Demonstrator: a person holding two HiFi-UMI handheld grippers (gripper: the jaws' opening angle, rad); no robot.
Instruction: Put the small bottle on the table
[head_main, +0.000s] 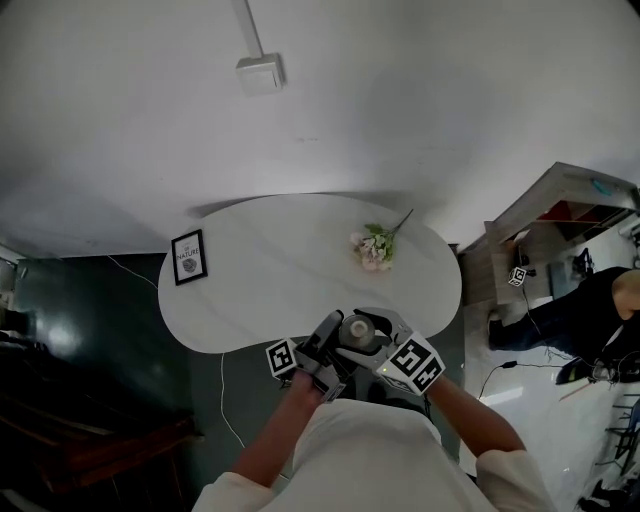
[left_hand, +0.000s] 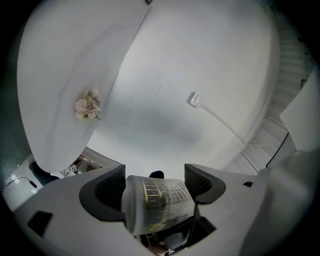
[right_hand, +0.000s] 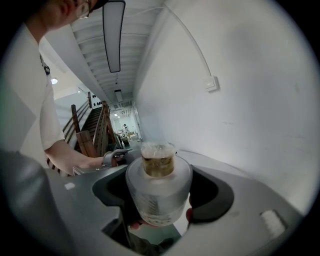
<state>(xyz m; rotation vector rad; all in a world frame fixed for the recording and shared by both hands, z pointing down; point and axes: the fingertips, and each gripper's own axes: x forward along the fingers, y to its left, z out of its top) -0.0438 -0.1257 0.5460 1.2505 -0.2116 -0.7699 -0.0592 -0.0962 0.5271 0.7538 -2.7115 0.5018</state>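
Setting: a room with a pale wall and a dark floor; a white oval surface (head_main: 290, 270) stands against the wall.

Head view.
- Wall box (head_main: 260, 73) with a conduit running upward, high on the wall.
- Framed print (head_main: 188, 257), upright near the surface's left end.
- Flower sprig (head_main: 373, 247), lying right of centre, well apart from the print.
- Left gripper (head_main: 325, 345) and right gripper (head_main: 385, 335), brought together at the near edge of the surface, marker cubes facing up.
- Small bottle (head_main: 358, 328), held in the air between the two grippers, not resting on the surface.
- Person in dark clothing (head_main: 570, 320), low at the far right beside a shelf unit.

Left gripper view.
- Fingers (left_hand: 112, 192) clenched on the small bottle (left_hand: 157, 205), which lies sideways between them, its printed label facing the camera.
- Flower sprig (left_hand: 87, 106) on the surface beyond; wall box (left_hand: 194, 99) further off.

Right gripper view.
- Fingers (right_hand: 210, 195) closed against both sides of the small bottle (right_hand: 159, 192); its neck and cap point away from the camera and it holds amber contents.
- Long ceiling lamp (right_hand: 114, 35) overhead; staircase (right_hand: 95, 130) in the distance.
- The holder's bare forearm (right_hand: 65, 155) in a white sleeve, at left.
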